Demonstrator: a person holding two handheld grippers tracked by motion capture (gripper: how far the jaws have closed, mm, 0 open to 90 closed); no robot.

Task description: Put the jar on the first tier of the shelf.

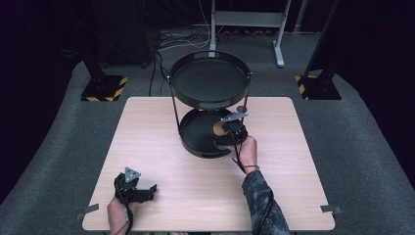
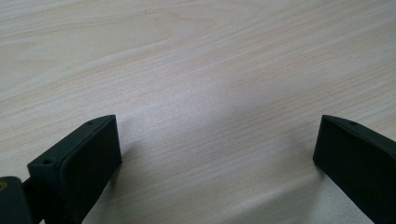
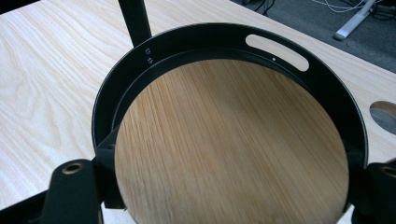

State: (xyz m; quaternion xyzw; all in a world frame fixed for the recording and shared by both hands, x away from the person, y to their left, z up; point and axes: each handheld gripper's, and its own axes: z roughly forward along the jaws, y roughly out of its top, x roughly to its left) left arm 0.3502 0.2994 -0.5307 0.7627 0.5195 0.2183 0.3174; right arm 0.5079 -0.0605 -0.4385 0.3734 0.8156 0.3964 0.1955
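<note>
Over the table's middle in the high view, the right gripper (image 1: 229, 133) holds a round wooden disc (image 1: 219, 129) at the lower tray (image 1: 192, 131) of a two-tier stand; the left gripper (image 1: 138, 188) rests near the front-left corner. Its own view shows jaws spread on bare table (image 2: 196, 70). From the right gripper view, the disc (image 3: 233, 149), pinched at opposite edges, could slip or catch the rim (image 3: 107, 98). No readable writing.

Two-tier stand (image 1: 209, 105) sits on the table (image 1: 147, 147) toward the far edge, about mid-width, upper tray (image 1: 209, 78) directly above lower tray (image 1: 198, 132). Right gripper (image 1: 226, 139) is at the lower tray's right side, near rim, holding a round wooden disc (image 3: 233, 149) over that tray, jaws on the disc's two opposite edges. Left gripper (image 1: 139, 191) sits near the table's near-left corner, well apart from the stand, jaws spread over bare tabletop.
</note>
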